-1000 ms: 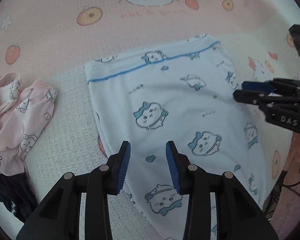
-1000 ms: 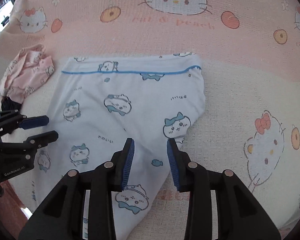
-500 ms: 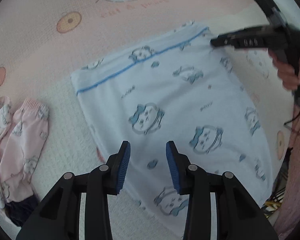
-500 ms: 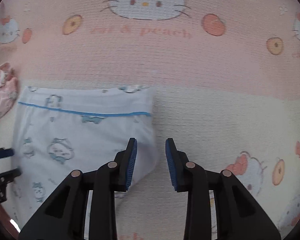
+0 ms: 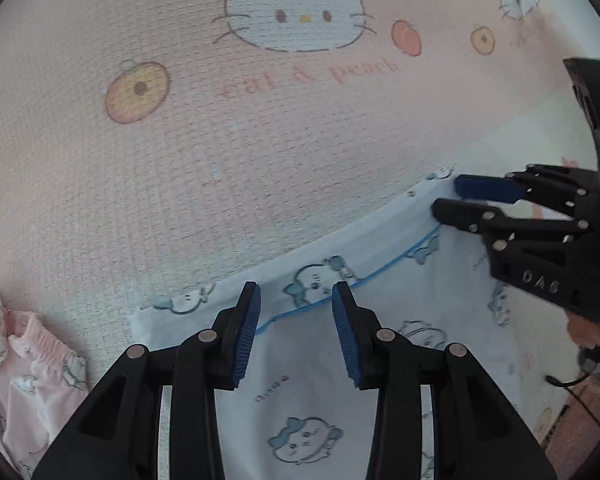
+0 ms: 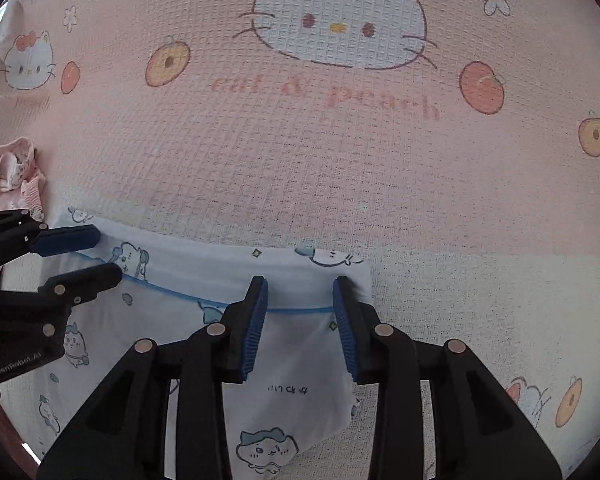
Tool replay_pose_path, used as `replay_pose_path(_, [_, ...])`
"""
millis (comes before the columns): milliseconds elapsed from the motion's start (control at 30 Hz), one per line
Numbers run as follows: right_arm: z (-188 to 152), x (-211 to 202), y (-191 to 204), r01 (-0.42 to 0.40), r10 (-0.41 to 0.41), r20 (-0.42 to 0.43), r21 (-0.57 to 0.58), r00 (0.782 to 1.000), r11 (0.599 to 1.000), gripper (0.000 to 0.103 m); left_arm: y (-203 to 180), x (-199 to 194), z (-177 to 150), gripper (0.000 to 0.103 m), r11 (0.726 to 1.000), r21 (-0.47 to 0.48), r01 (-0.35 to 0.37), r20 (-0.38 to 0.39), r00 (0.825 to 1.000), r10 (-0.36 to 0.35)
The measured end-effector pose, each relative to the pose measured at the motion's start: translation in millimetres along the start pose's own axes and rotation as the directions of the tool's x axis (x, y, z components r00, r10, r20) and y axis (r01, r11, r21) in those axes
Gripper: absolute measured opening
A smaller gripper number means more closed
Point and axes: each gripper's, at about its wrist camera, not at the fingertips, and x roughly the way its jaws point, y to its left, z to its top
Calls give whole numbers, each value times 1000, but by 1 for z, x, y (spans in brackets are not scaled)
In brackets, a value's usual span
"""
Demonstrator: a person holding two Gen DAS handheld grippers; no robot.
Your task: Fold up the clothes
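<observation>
White printed trousers [image 5: 380, 360] lie flat on pink blanket [image 5: 220, 160].

The left hand-held gripper [image 5: 295, 330] is pointed steeply downward, its blue-padded jaws parted with nothing pressed between them. The right hand-held gripper [image 6: 300, 328] is held alongside at the same tilt; its jaws have just been opening and are parted, with nothing clamped.

Black tool [image 5: 296, 320], blue ribbed pads [image 5: 246, 340], silver screws
</observation>
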Motion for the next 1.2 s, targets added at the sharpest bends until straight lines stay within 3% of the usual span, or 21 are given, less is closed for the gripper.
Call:
replay_pose_path(133, [-8, -2, 26, -101, 95, -54, -140, 994, 985, 35, -31, 18, -6, 39, 986, 148, -71, -22, 997, 75])
replay_pose_path(167, [-7, 4, 29, -24, 17, -42, -188, 999, 982, 34, -39, 22, -8, 39, 979, 184, -88, -26, 995, 95])
replay_pose_path(233, [0, 16, 18, 86, -90, -17, -172, 996, 981, 34, -41, 15, -7, 39, 983, 141, -115, -15, 993, 118])
replay_pose_path(267, [4, 11, 8, 59, -61, -19, -102, 998, 993, 34, -42, 7, -10, 39, 985, 106, -139, -4, 990, 140])
replay_pose_path(333, [11, -1, -9, 4, -4, -15, 33, 1000, 999, 34, -48, -13, -25, 39, 997, 71, -41, 17, 999, 40])
replay_pose_path(367, [7, -12, -10, -12, 12, 0, 46, 1000, 999, 35, -51, -20, -35, 39, 998, 60, 13, 11, 1000, -13])
replay_pose_path(500, [-24, -48, 6, -57, 59, -51, 48, 997, 997, 36, -57, -23, -89, 39, 999, 12, 30, -101, 994, -28])
replay_pose_path(567, [-49, -57, 18, -114, 120, -83, 75, 989, 991, 36, -55, -25, -117, 39, 999, -24, 40, -130, 991, -43])
replay_pose_path(633, [-79, -58, 33, -174, 185, -121, 90, 975, 981, 36, -55, -29, -139, 39, 1000, -10, -9, -135, 991, 7])
replay_pose_path(700, [-105, -51, 56, -171, 177, -190, 48, 966, 984, 36, -44, -37, -159, 43, 994, 28, -105, -164, 980, 109])
replay_pose_path(800, [-144, -52, 60, -4, -3, -253, -27, 968, 1000, 37, -30, -59, -193, 46, 964, 62, -258, -216, 940, 265])
replay_pose_path(867, [-150, -71, 44, 7, 7, -227, 59, 974, 998, 38, -17, -75, -204, 46, 978, -39, -204, -198, 961, 193])
replay_pose_path(933, [-152, -86, 46, -81, 100, -165, 116, 981, 990, 40, -19, -84, -202, 46, 985, -126, -119, -126, 987, 103])
replay_pose_path(1000, [-156, -93, 58, -169, 187, -122, 147, 975, 975, 40, -36, -81, -198, 46, 991, -132, -27, -57, 998, 19])
replay_pose_path(1033, [-159, -91, 69, -194, 212, -124, 144, 969, 970, 40, -44, -73, -198, 46, 992, -129, -11, -67, 998, 2])
replay_pose_path(1100, [-174, -76, 94, -187, 203, -183, 101, 962, 977, 39, -57, -66, -204, 46, 991, -109, -84, -115, 991, 71])
replay_pose_path(1200, [-201, -78, 117, -106, 96, -218, -36, 971, 994, 39, -77, -55, -214, 51, 978, -70, -199, -185, 966, 183])
